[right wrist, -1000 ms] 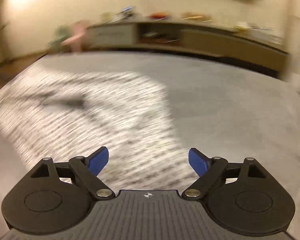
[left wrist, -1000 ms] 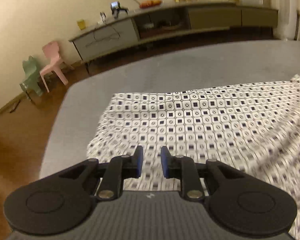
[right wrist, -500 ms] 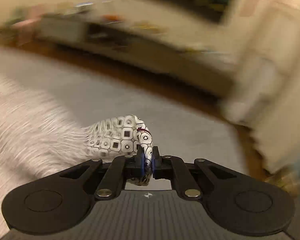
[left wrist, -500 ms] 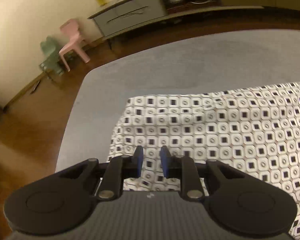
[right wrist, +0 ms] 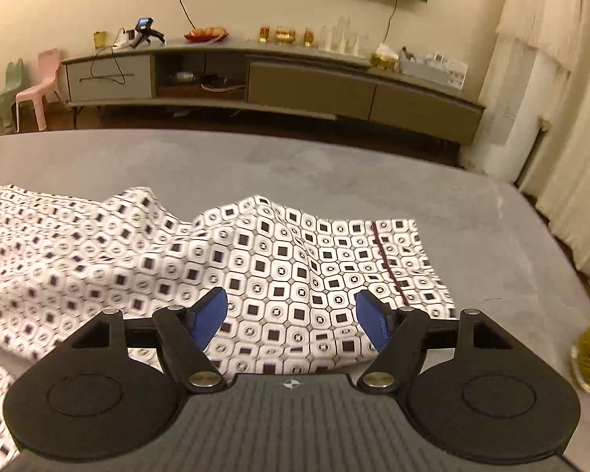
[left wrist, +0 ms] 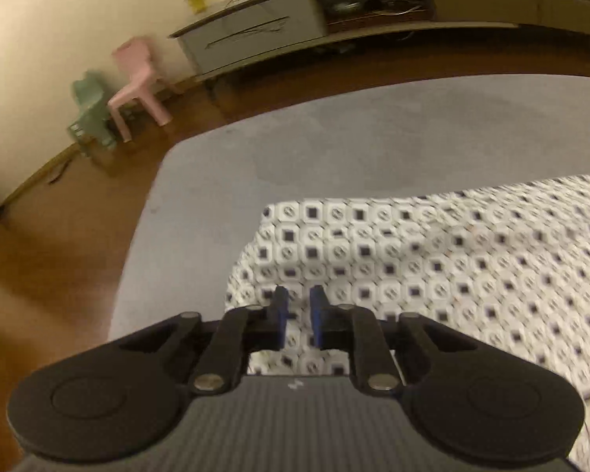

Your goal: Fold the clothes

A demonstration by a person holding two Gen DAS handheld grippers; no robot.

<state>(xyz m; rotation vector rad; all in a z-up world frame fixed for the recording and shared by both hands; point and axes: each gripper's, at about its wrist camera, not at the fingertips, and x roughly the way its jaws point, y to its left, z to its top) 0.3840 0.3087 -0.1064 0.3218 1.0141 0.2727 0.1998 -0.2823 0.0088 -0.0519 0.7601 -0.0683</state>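
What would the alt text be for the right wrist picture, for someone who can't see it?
An open right gripper with blue finger pads hovers over a rumpled white garment printed with dark squares, spread on a grey surface. Behind stand a long low sideboard and a pink child's chair.

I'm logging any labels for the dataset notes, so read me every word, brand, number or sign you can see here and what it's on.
No readable text in either view.
Right gripper: a small compass-like emblem on its body, no letters.
Left gripper: a small pale mark on its body, too blurred to read.
Patterned garment: squares and circles only.
Items on the sideboard: too small to read.
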